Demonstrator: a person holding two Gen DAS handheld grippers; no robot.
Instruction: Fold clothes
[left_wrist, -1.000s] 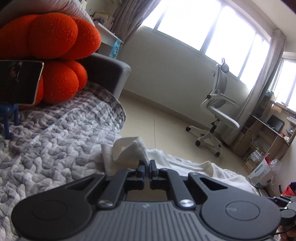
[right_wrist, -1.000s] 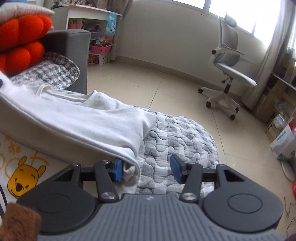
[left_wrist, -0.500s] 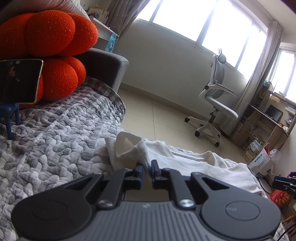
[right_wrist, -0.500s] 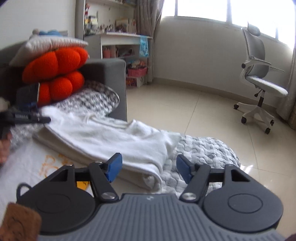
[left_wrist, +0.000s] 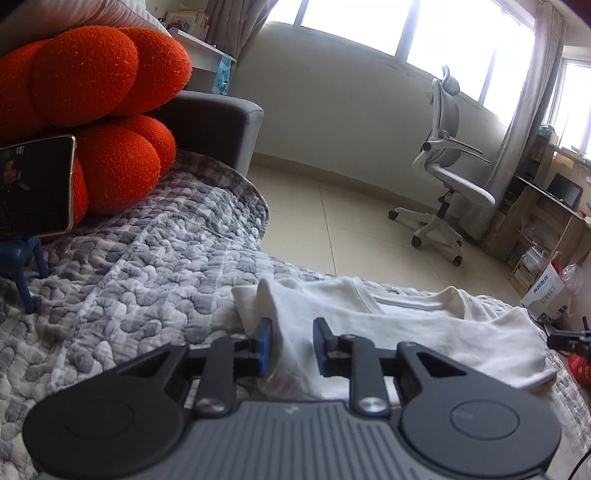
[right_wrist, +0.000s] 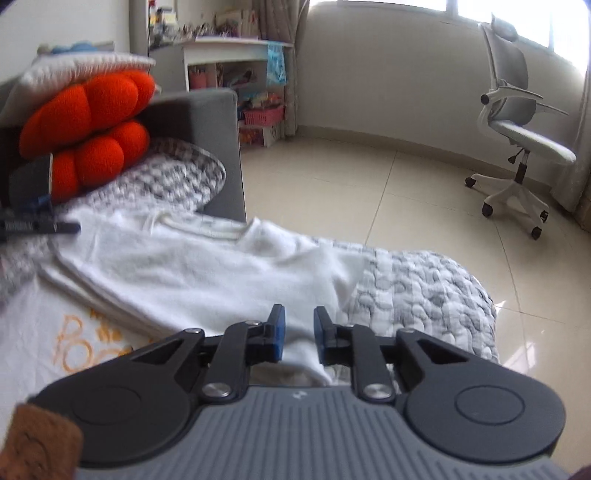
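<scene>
The grey quilted bed cover (left_wrist: 155, 280) carries the work, with the orange knotted cushion (left_wrist: 92, 107) at its far end against the grey sofa arm (left_wrist: 218, 122). On the cover lies the white garment (right_wrist: 207, 273), already laid over itself into a long band that runs from beside the cushion towards the near corner; under its near edge a second white cloth with an orange print (right_wrist: 74, 343) shows. The garment is soft and thick-looking, with a ribbed neckline visible along its far edge and a loose, slightly rumpled corner at each end.

The step in hand appears to be the release after one fold and the re-gripping for the next. The left hand-held gripper (left_wrist: 291, 345) has its jaws slightly apart, just opened, with white fabric rising between them; whether the pads press on it cannot be told. The right hand-held gripper (right_wrist: 299, 338) has just been narrowing; a small gap remains, and cloth shows through it, but a grip cannot be confirmed.

To do this well, both ends would best be taken at matching points on the band's edge, lifted together and kept taut, so that the layers beneath do not slide or bunch. The rumpled corners probably need smoothing first.
</scene>
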